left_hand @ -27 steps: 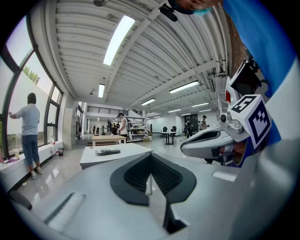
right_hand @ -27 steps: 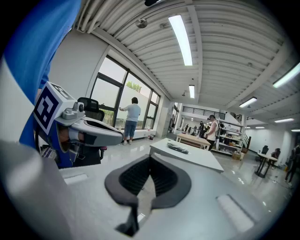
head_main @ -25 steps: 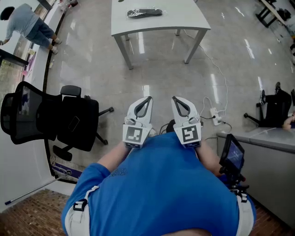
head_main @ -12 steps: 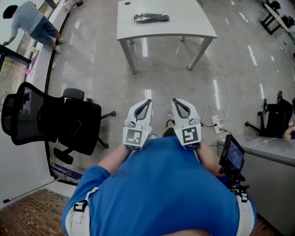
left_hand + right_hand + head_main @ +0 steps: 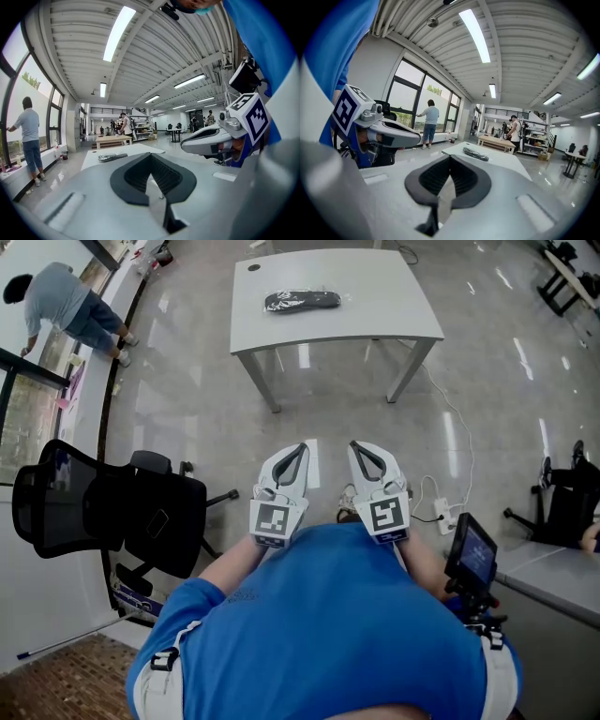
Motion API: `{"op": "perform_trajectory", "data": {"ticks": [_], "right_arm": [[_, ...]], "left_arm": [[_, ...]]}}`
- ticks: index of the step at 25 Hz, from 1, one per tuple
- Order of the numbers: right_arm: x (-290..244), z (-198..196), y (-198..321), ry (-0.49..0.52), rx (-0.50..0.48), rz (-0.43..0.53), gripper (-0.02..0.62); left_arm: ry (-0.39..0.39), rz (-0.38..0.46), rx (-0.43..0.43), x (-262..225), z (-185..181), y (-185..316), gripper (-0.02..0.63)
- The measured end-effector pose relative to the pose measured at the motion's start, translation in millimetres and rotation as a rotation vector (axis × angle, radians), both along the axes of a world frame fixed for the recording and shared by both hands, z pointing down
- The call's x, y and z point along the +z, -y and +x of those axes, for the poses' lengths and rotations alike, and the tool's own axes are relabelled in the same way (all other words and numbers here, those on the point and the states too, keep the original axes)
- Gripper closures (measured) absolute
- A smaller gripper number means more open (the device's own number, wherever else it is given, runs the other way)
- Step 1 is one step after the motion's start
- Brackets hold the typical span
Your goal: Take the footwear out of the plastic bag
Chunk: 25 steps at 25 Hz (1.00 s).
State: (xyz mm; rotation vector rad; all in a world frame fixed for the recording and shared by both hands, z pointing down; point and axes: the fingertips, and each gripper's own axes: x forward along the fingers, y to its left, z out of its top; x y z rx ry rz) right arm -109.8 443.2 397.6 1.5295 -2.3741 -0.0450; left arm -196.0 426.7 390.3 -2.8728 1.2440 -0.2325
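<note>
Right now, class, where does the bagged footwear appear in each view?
Head view: bagged footwear top centre, on white table.
Left gripper view: bagged footwear left of centre.
Right gripper view: bagged footwear just right of centre.
Shared landmark: the white table.

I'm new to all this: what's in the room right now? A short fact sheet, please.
table: white, ahead of both grippers
bag: clear plastic with dark footwear inside, lying on the table
left gripper: shut, empty
right gripper: shut, empty
chair: black, at left
bystander: at the window, far left
</note>
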Motion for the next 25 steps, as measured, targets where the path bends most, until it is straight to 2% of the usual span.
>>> {"op": "perform_trajectory", "data": {"ticks": [7, 13, 16, 25], "right_arm": [[6, 62, 56, 0.039, -0.032, -0.029, 0.592], [21, 103, 113, 0.060, -0.048, -0.043, 0.592], [36, 115, 140, 0.086, -0.048, -0.055, 0.592], [31, 115, 155, 0.069, -0.031, -0.071, 0.592]], "left_arm": [[0.030, 0.008, -0.029, 4, 64, 60, 0.598], [0.050, 0.008, -0.062, 14, 102, 115, 0.600], [0.070, 0.001, -0.075, 27, 109, 143, 0.600], [0.063, 0.002, -0.080, 18, 99, 166, 0.600]]}}
